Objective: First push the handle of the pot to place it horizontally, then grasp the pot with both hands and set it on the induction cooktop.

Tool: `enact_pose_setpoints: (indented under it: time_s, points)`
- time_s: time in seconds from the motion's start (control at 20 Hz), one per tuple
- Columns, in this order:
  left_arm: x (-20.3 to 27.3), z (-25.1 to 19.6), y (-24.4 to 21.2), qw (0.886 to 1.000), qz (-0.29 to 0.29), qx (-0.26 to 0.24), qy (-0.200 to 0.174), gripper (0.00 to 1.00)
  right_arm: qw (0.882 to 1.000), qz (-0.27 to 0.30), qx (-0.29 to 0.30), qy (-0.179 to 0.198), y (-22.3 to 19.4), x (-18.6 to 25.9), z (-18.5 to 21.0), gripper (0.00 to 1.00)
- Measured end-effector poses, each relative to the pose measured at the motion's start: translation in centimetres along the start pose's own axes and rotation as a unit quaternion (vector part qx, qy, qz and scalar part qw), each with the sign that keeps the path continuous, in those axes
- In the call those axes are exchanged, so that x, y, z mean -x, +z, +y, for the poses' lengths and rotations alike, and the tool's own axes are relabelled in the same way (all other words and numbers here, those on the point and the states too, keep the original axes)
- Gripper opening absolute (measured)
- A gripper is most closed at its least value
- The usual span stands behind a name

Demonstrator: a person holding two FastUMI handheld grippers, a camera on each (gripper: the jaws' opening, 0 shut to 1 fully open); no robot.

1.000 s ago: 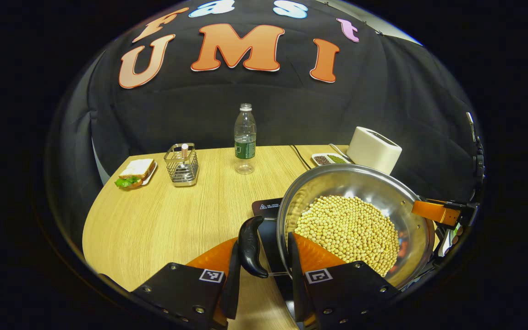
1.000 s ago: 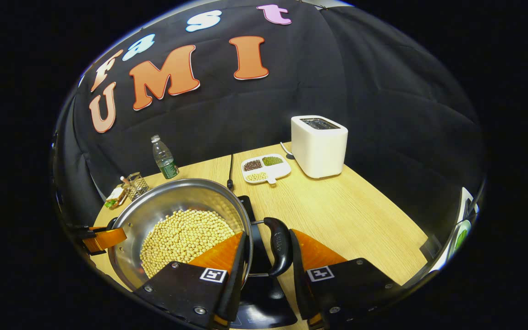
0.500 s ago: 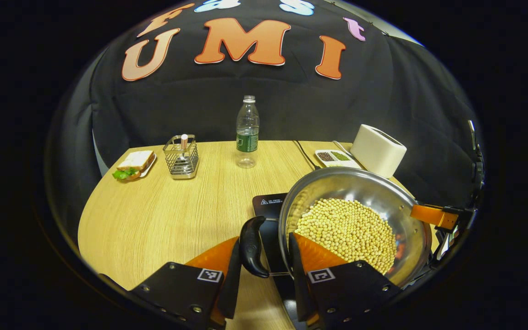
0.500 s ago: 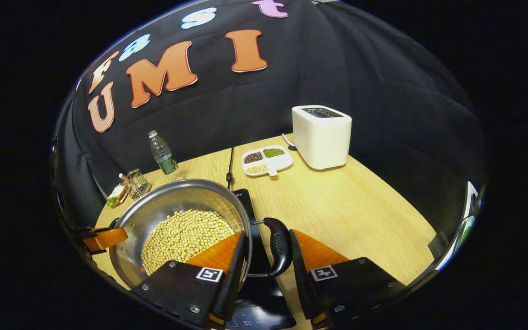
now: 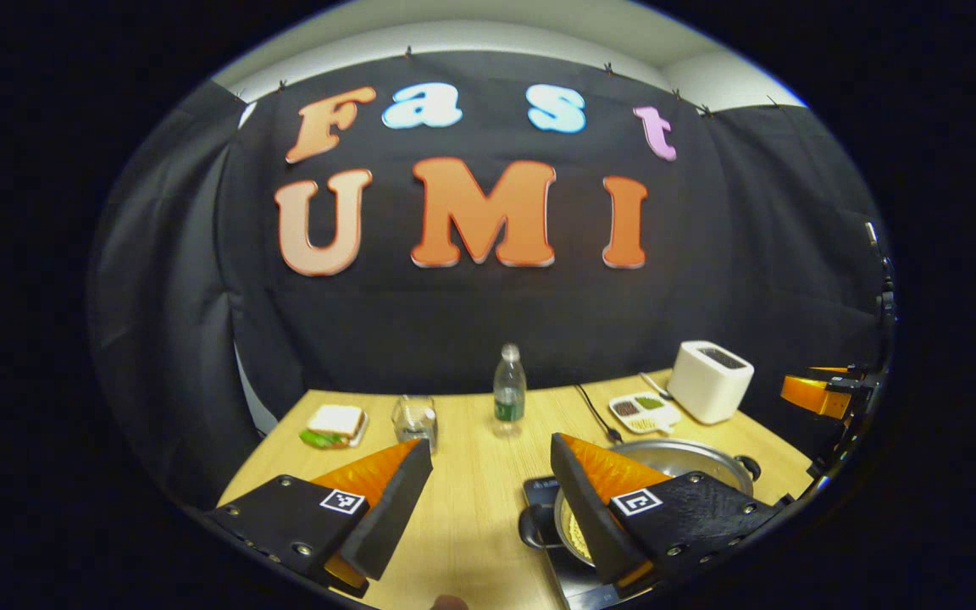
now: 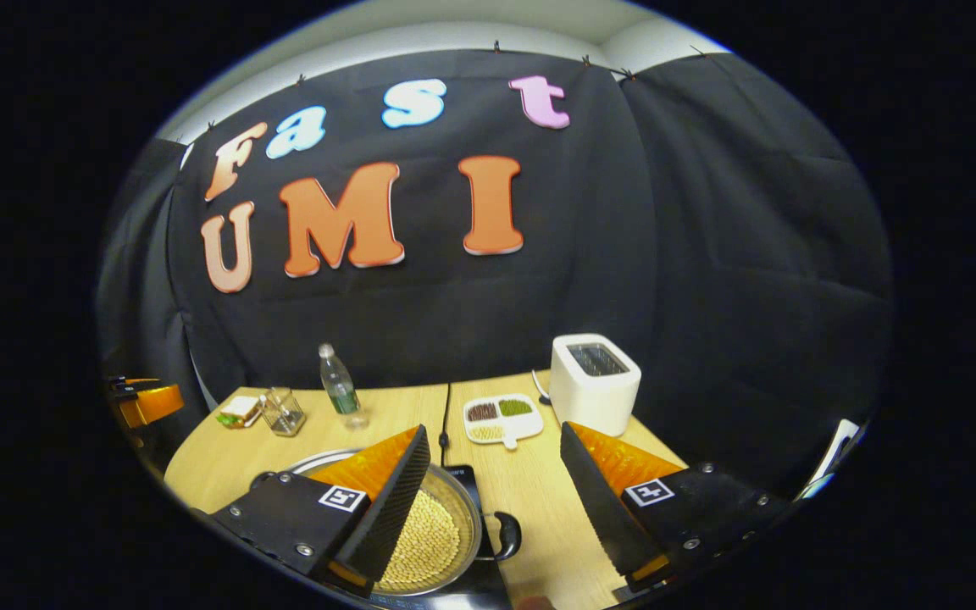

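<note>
A: Status of each tool? Location of the pot?

B: The left tool (image 5: 488,474) is seen spread wide, nothing pinched. The right tool (image 6: 495,462) is likewise spread and empty. Both are held above the table (image 5: 471,500). The pot (image 6: 437,534), filled with pale beans (image 6: 424,542), is seen resting on the induction cooktop (image 6: 464,483), its side handle (image 6: 507,535) lying level on the right.

A: Risks from here?

B: The placement is judged done. If either tool is lowered carelessly, a handle could be clipped by a finger and the pot nudged off-centre on the cooktop. Beans could be spilled if the rim is knocked. The cable (image 6: 444,415) running to the rear is near enough to be snagged.

A: Counts?

B: One pot, one cooktop. One water bottle (image 5: 507,391), one toaster (image 6: 594,381), one divided dish (image 6: 501,418) with three compartments of grains, one wire holder (image 6: 283,412), one sandwich (image 5: 331,424). Two tools are counted.
</note>
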State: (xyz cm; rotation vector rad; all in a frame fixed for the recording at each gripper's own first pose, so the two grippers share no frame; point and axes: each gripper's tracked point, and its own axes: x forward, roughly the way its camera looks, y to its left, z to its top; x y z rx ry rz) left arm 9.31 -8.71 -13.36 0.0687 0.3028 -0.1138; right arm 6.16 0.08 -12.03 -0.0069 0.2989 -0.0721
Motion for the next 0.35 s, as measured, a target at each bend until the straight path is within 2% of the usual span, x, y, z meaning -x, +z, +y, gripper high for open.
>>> enact_pose_setpoints:
  time_s: [0.15, 0.35]
  points:
    - [3.9, 3.8, 7.3, 0.996, -0.073, -0.010, 0.043, 0.91, 0.998, -0.063, 0.009, -0.009, 7.1, 3.0, -0.8, 0.95]
    - [8.5, 9.0, 12.7, 0.986, -0.138, -0.003, 0.090, 0.89, 0.992, -0.128, 0.009, -0.017, 13.5, 7.0, -1.4, 0.95]
